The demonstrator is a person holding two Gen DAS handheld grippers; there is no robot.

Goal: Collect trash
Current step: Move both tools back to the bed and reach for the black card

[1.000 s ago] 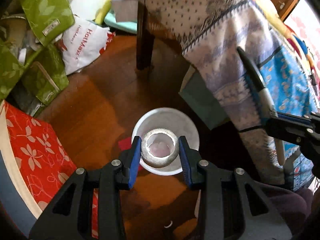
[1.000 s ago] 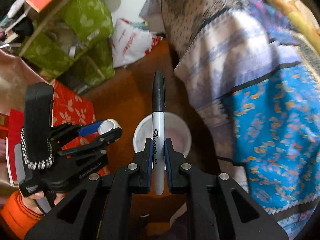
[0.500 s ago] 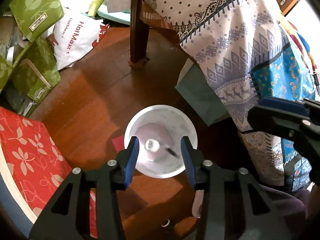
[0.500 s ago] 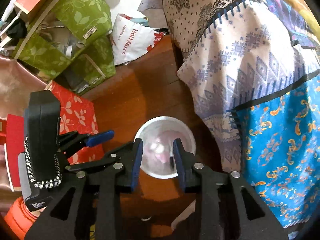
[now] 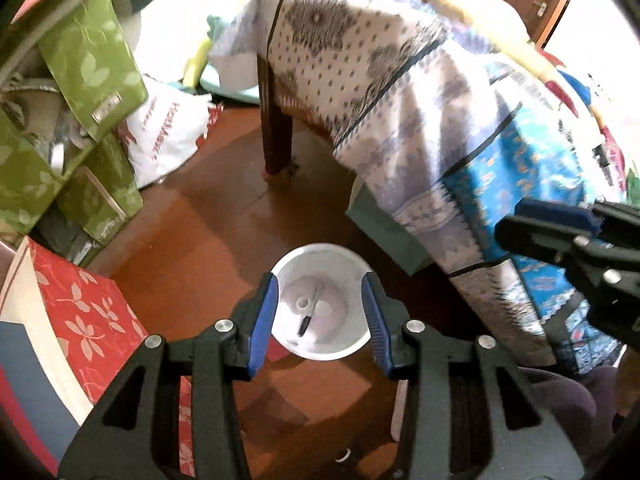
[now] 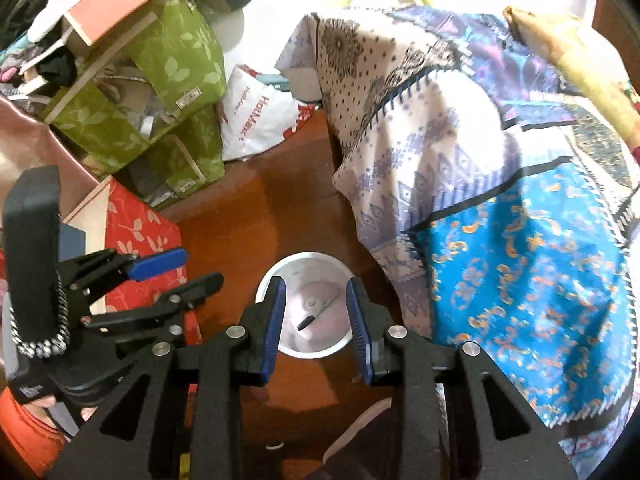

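A white round bin (image 5: pixel 352 344) stands on the wooden floor, also in the right wrist view (image 6: pixel 304 260). Inside it lie a marker pen (image 5: pixel 309 315) (image 6: pixel 316 315) and a small tape roll (image 5: pixel 303 303) (image 6: pixel 311 303). My left gripper (image 5: pixel 318 318) is open and empty, held above the bin; it also shows at the left of the right wrist view (image 6: pixel 180 270). My right gripper (image 6: pixel 318 322) is open and empty above the bin; it shows at the right of the left wrist view (image 5: pixel 552 228).
A table leg (image 5: pixel 276 128) and hanging patterned cloths (image 5: pixel 420 120) stand behind and right of the bin. Green fabric boxes (image 5: pixel 80 120), a white plastic bag (image 5: pixel 168 132) and a red floral box (image 5: pixel 80 312) are at the left.
Both grippers opened: the left dropped the tape roll and the right dropped the marker into the bin. Both have since lifted higher above it.
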